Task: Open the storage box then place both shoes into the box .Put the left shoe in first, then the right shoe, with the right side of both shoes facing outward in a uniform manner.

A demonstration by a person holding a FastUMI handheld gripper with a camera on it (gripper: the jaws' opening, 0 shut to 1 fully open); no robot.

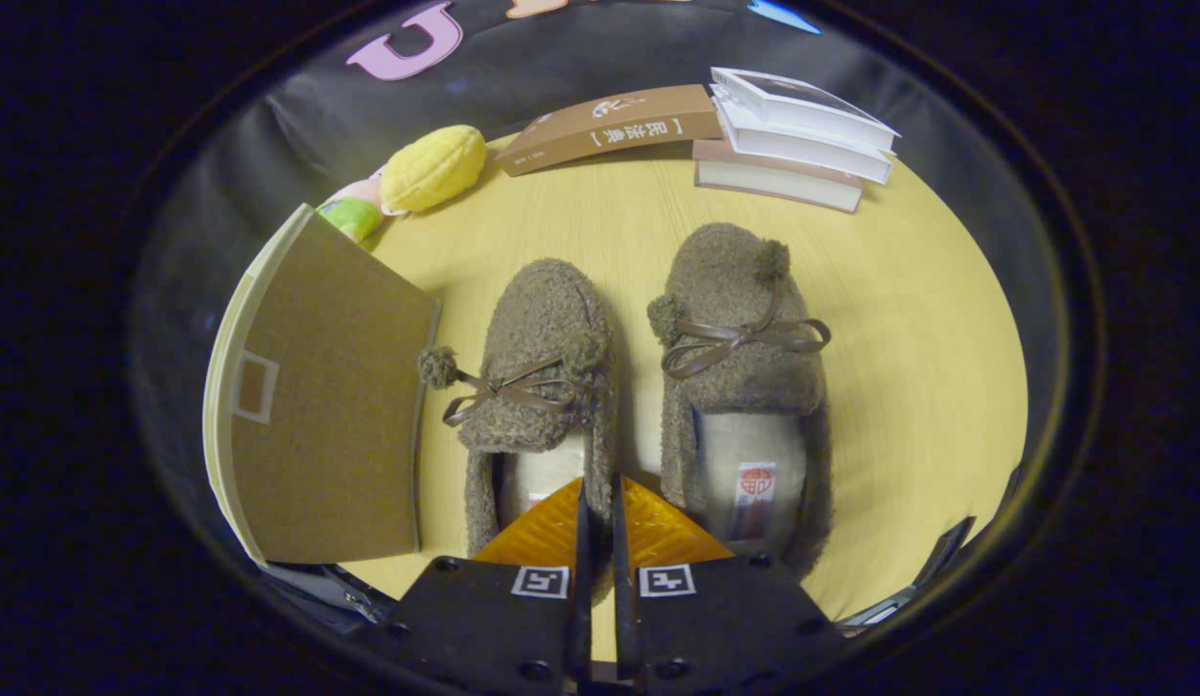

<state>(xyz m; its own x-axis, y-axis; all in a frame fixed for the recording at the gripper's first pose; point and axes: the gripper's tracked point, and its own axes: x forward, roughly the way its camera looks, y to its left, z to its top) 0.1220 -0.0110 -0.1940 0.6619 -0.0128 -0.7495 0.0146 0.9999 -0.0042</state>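
1. The claw is clenched to a narrow slit with nothing in it; its tips sit low over the strip of bench between the heels of the two slippers.
2. Taking the left slipper as the landmark: the right slipper lies just beside it on its far side from the box, roughly parallel, toes pointing away from the claw. The two are close but I cannot tell if they touch.
3. The storage box stands just on the other side of the left slipper, its cardboard-brown flap upright and close to the slipper's pom-pom. Whether it is fully open cannot be told from here.
4. Well beyond the left slipper's toe lie a brown book, a stack of books and a yellow plush toy.
5. Handling, as a judgement: both slippers look fuzzy, soft and light, so they should squash under pressure and sag if held by the toe.
6. Best hold is probably the heel rim or side wall of the left slipper's opening, one finger inside on the pale lining, one outside.
7. Avoid the thin ribbon bow; it would likely slip or pull loose.
8. The claw must open first.
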